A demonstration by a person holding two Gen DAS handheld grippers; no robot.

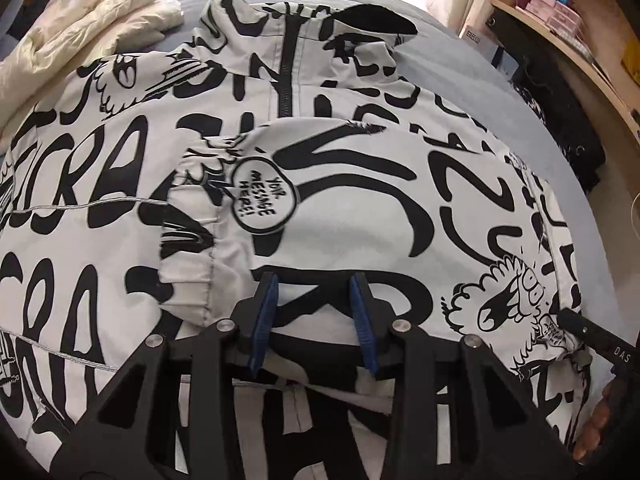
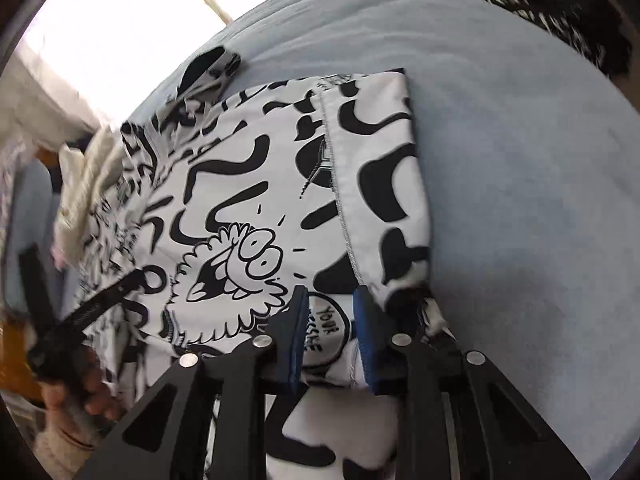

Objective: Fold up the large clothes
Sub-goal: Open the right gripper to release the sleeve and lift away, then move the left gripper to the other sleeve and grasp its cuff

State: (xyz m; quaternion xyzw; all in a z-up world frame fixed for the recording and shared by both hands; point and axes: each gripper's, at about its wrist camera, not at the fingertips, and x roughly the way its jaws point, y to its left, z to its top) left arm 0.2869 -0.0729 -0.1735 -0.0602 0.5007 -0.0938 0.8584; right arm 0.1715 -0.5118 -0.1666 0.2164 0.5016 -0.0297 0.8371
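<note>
Both tongs, left [image 1: 314, 292] and right [image 2: 332, 312], grasp the printed jacket [image 1: 360, 200] on the blue bed [image 2: 520, 200]; a cream garment [image 1: 80, 32] lies beside it.

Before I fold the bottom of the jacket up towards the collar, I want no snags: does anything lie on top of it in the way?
Nothing visible does. The jacket lies on the bed with its sleeve already folded across the front. The cream clothes sit beside the collar, off the jacket.
</note>
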